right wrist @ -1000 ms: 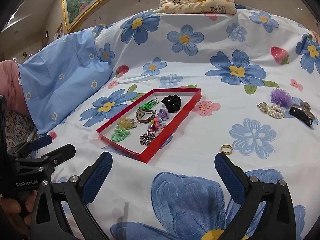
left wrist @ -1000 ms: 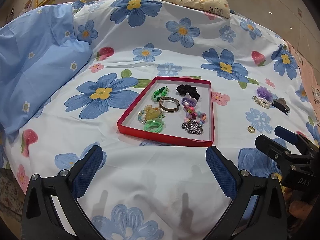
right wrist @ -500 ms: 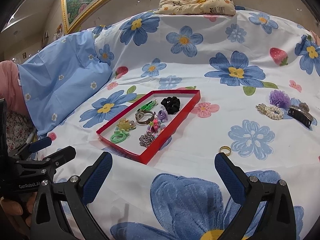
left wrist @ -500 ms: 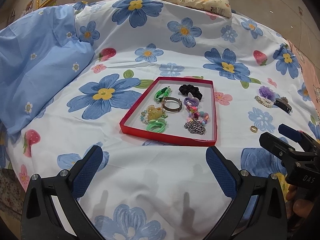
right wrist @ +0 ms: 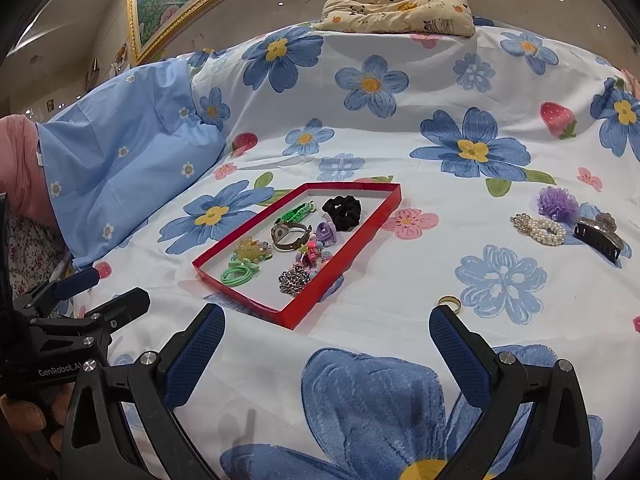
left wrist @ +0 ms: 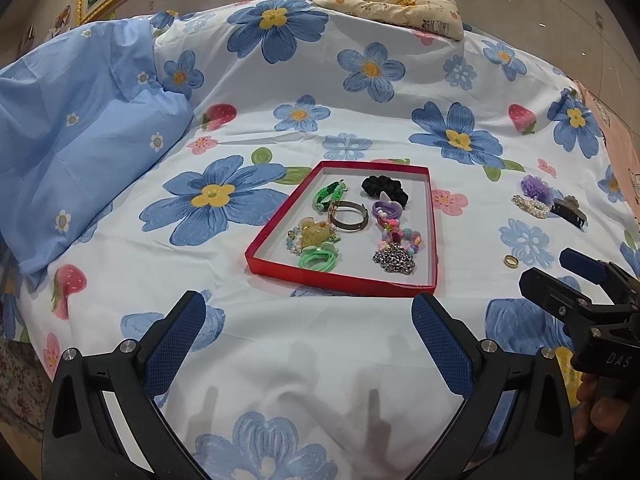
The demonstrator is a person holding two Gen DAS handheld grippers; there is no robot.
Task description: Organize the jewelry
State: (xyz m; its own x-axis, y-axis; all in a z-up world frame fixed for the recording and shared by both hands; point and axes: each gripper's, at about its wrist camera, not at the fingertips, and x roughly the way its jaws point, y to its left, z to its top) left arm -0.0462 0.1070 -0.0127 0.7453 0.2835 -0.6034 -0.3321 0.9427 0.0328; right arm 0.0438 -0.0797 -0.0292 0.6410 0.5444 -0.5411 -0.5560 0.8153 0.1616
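A shallow red tray (left wrist: 433,232) (right wrist: 384,216) lies mid-bed holding several pieces: a black scrunchie (left wrist: 384,189), green hair ties (left wrist: 320,260), a bangle (left wrist: 348,216), a silver chain (left wrist: 394,260). Loose on the sheet to its right are a gold ring (left wrist: 510,261) (right wrist: 449,302), a pearl bracelet (right wrist: 538,230), a purple scrunchie (right wrist: 557,202) and a dark claw clip (right wrist: 598,234). My left gripper (left wrist: 308,320) hovers open in front of the tray. My right gripper (right wrist: 326,332) is open too, its right fingertip (right wrist: 448,320) just short of the ring.
A floral sheet (left wrist: 360,360) covers the bed. A light blue pillow (left wrist: 80,128) bulges at left and a small patterned cushion (right wrist: 400,8) sits at the far edge. A hand (right wrist: 24,420) holds the left gripper's handle.
Both grippers have eased forward slightly, so the tray and the ring sit a little nearer. Their jaws stay equally wide and nothing on the bed has moved.
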